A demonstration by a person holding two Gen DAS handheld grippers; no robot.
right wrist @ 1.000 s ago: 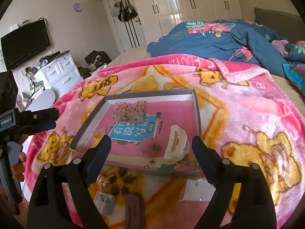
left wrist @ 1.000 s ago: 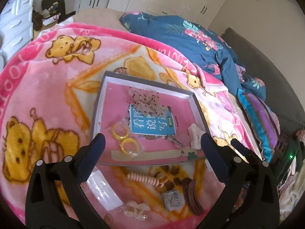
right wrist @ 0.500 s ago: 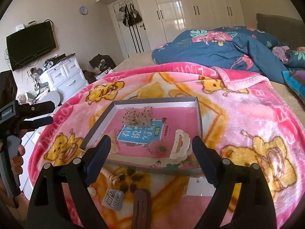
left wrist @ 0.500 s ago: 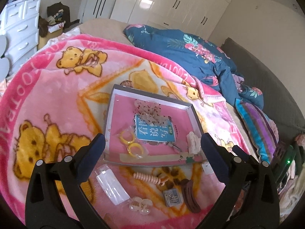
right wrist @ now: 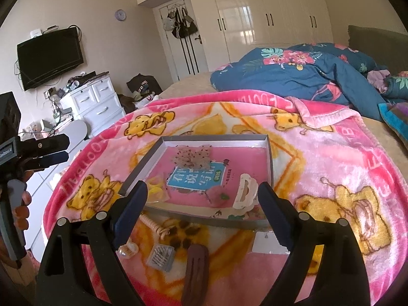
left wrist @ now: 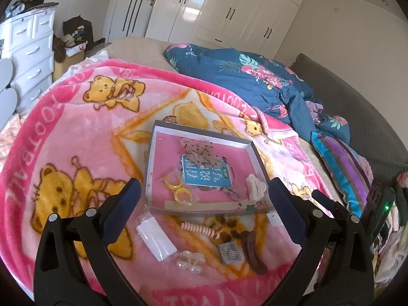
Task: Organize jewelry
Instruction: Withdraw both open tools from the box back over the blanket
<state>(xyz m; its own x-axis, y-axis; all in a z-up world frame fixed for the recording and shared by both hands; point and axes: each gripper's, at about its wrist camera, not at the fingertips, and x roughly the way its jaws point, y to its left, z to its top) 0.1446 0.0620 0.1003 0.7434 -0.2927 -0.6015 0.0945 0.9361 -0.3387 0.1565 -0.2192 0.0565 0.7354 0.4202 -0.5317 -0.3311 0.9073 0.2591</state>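
Nearest the cameras, both grippers hang above the bed with jaws spread wide and nothing between them: the left gripper and the right gripper. Neither touches anything.

Just below and ahead of them, loose pieces lie scattered on the pink teddy-bear fleece blanket: a dark brown oval hair clip, a small grey carded packet, a clear plastic claw clip, a clear flat plastic sleeve and a peach coiled hair tie. The brown clip lies almost centred between the right gripper's fingers, its long axis pointing away from the camera, roughly in line with them; a grasp across its narrow width would suit, and the right hand looks the nearer. From the left wrist view it sits off toward the right finger.

Beyond these stands the shallow grey cardboard box lid with a pink floor, used as a tray. Inside lie a blue booklet with white characters, two yellow rings, a cream claw clip and a speckled translucent piece, perhaps a bow, though it is hard to tell.

Farthest off, a dark blue floral duvet lies heaped.
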